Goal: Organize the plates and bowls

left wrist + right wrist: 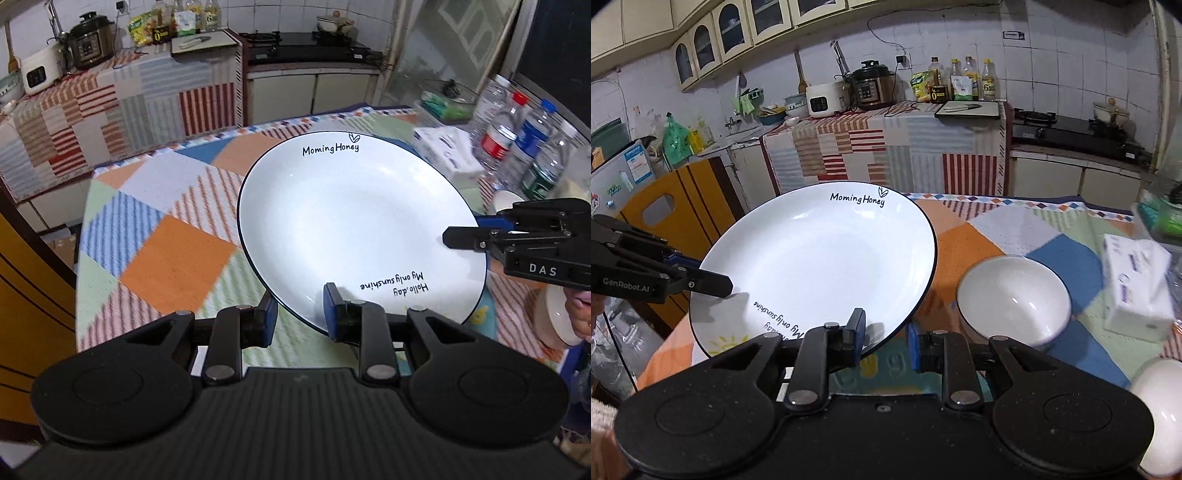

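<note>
A large white plate (354,229) with a dark rim and black lettering hangs tilted above the checked tablecloth. My left gripper (301,317) is shut on its near rim, one blue pad above and one below. My right gripper (884,338) is shut on the rim at the plate's (820,266) other side. Each gripper shows in the other's view: the right one (476,230) at the plate's right edge, the left one (701,277) at its left edge. A white bowl (1014,299) sits upright on the cloth right of the plate. Another white bowl (1161,417) shows at the lower right.
A tissue box (1137,284) lies on the table's right side, with several plastic bottles (517,140) and a green container (447,103) behind it. A cloth-covered counter (110,110) with cookers and a stove (306,46) stands beyond the table. An orange cabinet (676,214) is at the left.
</note>
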`<state>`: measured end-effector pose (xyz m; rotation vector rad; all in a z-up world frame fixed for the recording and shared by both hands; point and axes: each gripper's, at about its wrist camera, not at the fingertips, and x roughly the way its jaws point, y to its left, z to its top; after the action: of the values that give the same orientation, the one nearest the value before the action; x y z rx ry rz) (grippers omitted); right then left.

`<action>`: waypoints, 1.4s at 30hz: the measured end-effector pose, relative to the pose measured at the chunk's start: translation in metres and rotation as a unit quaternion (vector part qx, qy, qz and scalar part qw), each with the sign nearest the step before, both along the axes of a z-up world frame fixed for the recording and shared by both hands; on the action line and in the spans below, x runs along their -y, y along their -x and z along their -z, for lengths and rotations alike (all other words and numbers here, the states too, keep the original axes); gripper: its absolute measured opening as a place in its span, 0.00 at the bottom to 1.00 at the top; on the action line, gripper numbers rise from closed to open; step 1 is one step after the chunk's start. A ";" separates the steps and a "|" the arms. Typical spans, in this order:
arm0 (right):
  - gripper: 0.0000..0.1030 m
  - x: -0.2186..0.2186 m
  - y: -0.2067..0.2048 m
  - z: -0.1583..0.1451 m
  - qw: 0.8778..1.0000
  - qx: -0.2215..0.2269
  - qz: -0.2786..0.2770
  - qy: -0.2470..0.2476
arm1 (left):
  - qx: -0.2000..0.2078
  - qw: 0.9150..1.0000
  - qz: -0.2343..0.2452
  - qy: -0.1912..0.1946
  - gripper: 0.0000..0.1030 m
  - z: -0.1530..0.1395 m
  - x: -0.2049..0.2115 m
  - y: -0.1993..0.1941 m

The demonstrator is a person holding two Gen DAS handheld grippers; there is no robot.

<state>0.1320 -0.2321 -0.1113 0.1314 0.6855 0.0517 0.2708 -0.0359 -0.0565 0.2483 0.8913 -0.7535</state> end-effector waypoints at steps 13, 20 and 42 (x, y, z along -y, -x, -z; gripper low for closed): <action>0.27 0.019 0.040 0.024 0.999 -0.052 0.011 -0.007 | -0.047 0.998 0.022 -0.028 0.23 0.029 0.027 0.038; 0.27 0.026 0.053 0.045 0.997 -0.075 0.027 -0.009 | -0.066 0.996 0.028 -0.046 0.23 0.047 0.042 0.046; 0.27 0.019 0.056 0.055 0.991 -0.121 0.036 0.045 | -0.126 0.989 0.028 -0.070 0.26 0.068 0.056 0.049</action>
<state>0.0762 -0.2512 -0.1664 0.0766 0.9238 -0.0654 0.2219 -0.0919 -0.1243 0.3084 1.1831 -0.7871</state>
